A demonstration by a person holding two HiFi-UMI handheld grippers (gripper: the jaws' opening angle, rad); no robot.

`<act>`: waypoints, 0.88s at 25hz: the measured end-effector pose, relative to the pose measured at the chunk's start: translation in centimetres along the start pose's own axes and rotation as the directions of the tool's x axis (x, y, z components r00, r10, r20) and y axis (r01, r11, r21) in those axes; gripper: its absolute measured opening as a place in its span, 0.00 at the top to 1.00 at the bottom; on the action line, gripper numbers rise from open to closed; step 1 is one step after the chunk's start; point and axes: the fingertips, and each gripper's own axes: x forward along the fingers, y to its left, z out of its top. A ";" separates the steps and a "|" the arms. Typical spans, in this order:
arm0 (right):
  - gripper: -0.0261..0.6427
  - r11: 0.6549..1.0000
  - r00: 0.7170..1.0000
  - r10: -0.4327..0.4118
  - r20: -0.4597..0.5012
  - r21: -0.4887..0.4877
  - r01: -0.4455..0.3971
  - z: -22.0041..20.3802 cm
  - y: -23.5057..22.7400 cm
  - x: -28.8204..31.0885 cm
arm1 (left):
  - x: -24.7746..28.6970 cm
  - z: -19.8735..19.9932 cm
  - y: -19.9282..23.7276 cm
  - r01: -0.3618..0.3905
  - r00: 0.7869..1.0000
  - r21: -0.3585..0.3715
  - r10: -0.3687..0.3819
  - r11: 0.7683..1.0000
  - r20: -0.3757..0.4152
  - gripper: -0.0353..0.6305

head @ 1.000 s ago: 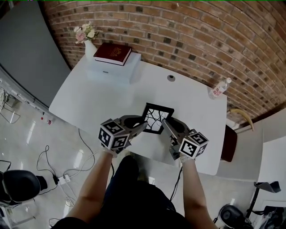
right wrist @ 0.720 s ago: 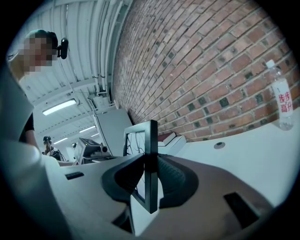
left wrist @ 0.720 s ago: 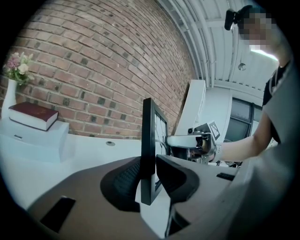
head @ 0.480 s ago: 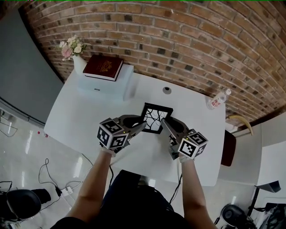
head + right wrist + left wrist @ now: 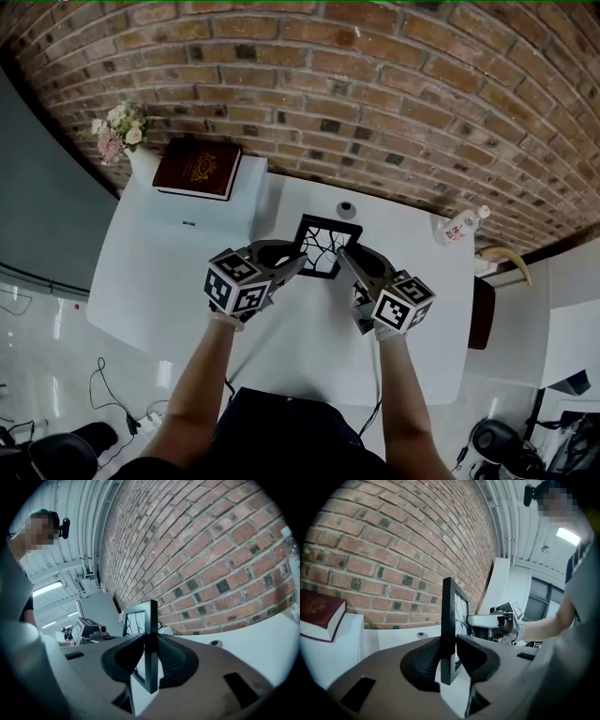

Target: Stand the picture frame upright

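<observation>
A black picture frame (image 5: 327, 246) with a branch-pattern picture stands upright over the white table (image 5: 159, 272), its face toward me. My left gripper (image 5: 298, 263) is shut on the frame's left edge (image 5: 447, 630), which sits between the two dark pads (image 5: 423, 662). At the opposite side, the right gripper (image 5: 345, 260) is shut on the frame's right edge (image 5: 151, 644). Each gripper shows in the other's view: the right gripper (image 5: 497, 623) beyond the frame, the left gripper (image 5: 88, 629) likewise. The frame's lower edge appears slightly above the tabletop.
A brick wall runs behind the table. A dark red book (image 5: 197, 169) lies on a white box (image 5: 230, 202) at back left, beside a flower vase (image 5: 119, 133). A cable hole (image 5: 346, 208) is just beyond the frame. A water bottle (image 5: 459, 225) stands at back right.
Both grippers have carried the frame together farther across the table toward the brick wall. Their hold on its two edges looks the same.
</observation>
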 end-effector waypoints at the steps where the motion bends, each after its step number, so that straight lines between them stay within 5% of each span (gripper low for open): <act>1: 0.82 1.000 1.000 -0.010 0.002 0.003 0.010 0.2 -0.6 0.5 | 0.5 0.2 0.7 0.002 1.000 0.000 -0.002 1.000 -0.002 0.78; 22: 0.82 0.998 0.998 -0.067 -0.004 0.001 0.067 0.3 -11.9 8.0 | 9.2 0.5 11.6 -0.068 0.997 0.027 0.069 0.997 -0.030 0.75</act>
